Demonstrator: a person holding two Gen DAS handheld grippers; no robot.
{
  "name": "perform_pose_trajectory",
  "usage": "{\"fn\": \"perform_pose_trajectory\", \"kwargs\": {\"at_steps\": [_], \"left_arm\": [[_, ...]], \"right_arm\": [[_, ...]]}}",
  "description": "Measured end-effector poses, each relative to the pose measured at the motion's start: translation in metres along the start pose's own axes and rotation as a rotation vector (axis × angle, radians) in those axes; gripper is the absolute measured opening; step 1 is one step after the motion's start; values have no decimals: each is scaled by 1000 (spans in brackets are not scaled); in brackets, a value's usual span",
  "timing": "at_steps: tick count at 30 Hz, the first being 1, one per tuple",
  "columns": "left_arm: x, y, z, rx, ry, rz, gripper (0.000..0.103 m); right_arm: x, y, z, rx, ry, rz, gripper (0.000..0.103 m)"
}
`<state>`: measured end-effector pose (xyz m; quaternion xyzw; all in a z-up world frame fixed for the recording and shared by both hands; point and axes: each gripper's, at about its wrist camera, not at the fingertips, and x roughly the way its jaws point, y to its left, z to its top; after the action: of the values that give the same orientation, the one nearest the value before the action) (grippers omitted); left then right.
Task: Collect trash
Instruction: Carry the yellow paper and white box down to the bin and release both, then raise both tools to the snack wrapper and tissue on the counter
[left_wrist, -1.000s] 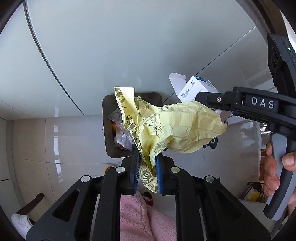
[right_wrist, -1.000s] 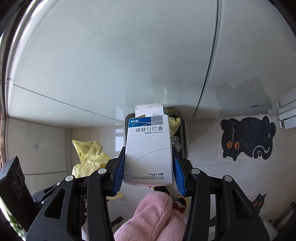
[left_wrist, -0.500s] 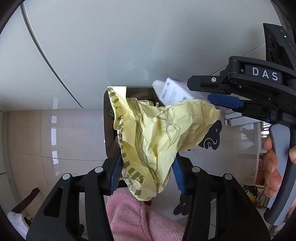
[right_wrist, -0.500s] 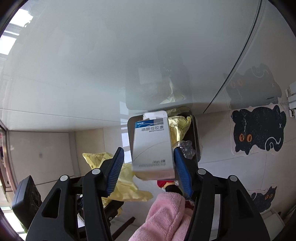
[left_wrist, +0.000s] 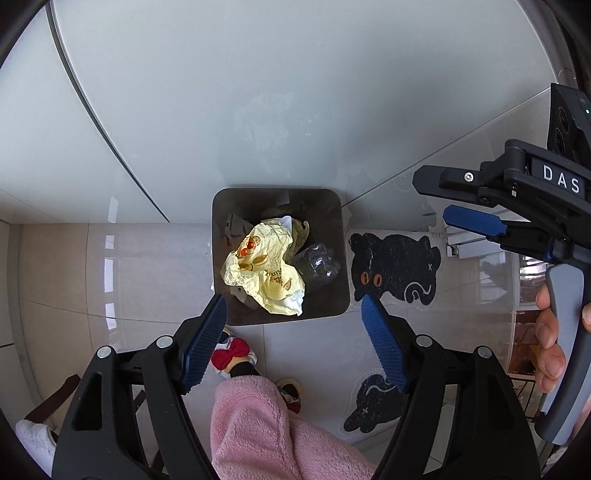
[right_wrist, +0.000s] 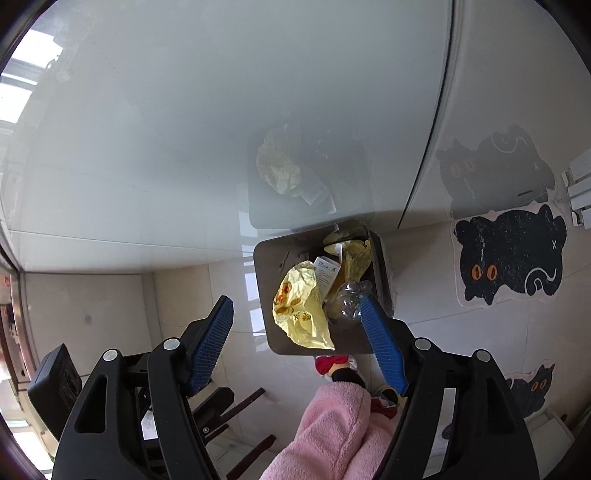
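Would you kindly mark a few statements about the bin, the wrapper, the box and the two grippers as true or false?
1. The yellow wrapper lies inside the dark bin. True.
2. The left gripper is clamped on the wrapper. False: its jaws are opening and nothing is between them.
3. A crushed clear plastic bottle is in the bin. True.
4. The right gripper holds the white medicine box. False: its jaws are opening on nothing; the box lies in the bin among the trash.
5. A black cat-shaped mat lies on the floor beside the bin. True.
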<state>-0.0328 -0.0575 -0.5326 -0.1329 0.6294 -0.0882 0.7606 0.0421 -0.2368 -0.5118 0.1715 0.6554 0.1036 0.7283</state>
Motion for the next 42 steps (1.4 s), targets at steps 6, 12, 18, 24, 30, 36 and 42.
{"fn": "perform_pose_trajectory", "kwargs": {"at_steps": [6,12,18,24,30,36,42], "left_arm": [[-48,-1,-4,2,-56,9,77],[-139,-15,8,15,-194,3,84],[-222,-37,42,76,-348,-18,84],[-273,-52,91,129,-451,-36,84],[-296,-53,147,166,-498,-27,84],[-295,-43,210,202,-511,-11,84],[-273,-27,276,207,-484,-17,84]], "right_arm": [[-52,7,-15,-18,-47,20,73],[-143,34,-28,-100,-160,69,77],[-227,66,-9,-179,-325,92,85],[-272,90,37,-192,-429,102,85],[-288,110,91,-180,-469,116,84],[-281,124,151,-137,-467,108,82],[-261,143,211,-118,-455,89,82]]}}
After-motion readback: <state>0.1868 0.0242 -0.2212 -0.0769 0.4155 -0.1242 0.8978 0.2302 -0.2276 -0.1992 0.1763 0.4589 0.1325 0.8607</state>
